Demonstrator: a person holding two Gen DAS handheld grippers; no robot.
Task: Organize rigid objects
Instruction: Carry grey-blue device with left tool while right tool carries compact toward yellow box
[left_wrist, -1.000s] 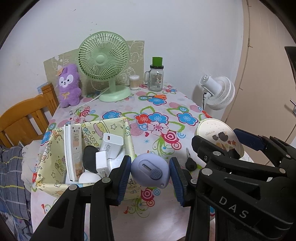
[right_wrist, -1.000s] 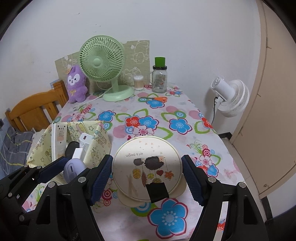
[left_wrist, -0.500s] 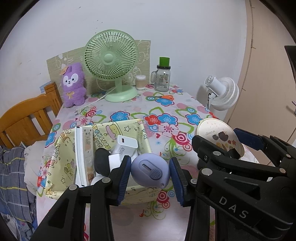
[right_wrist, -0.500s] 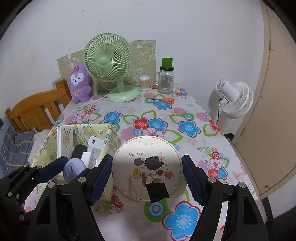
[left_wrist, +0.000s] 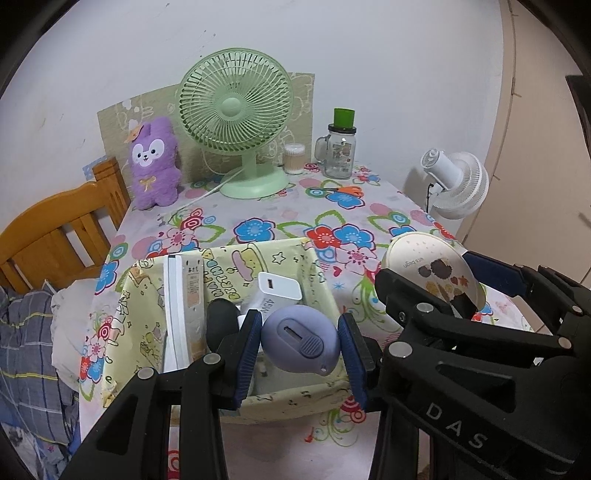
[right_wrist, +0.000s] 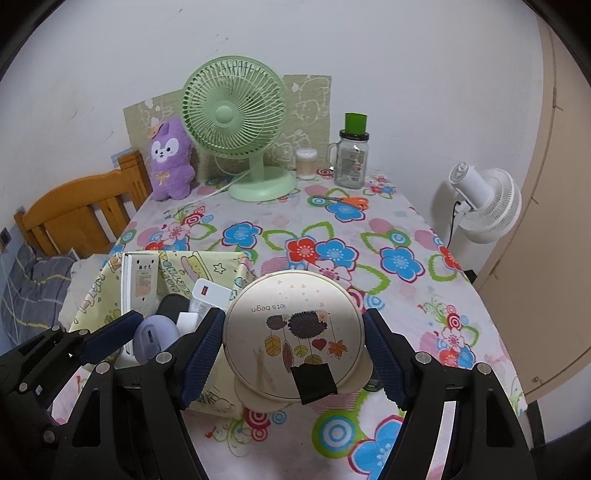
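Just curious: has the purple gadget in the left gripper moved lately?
Yes. The purple gadget was beside the yellow basket; now it hangs over the basket.

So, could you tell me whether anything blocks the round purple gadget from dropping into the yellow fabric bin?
Partly. The purple gadget, gripped by the left hand-held gripper, hangs over the fabric bin, whose floor there is crowded: a white charger and a black object lie just behind and left.

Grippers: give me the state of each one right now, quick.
Left gripper: shut on the purple oval gadget, above the yellow fabric bin.
Right gripper: shut on the round cream case.
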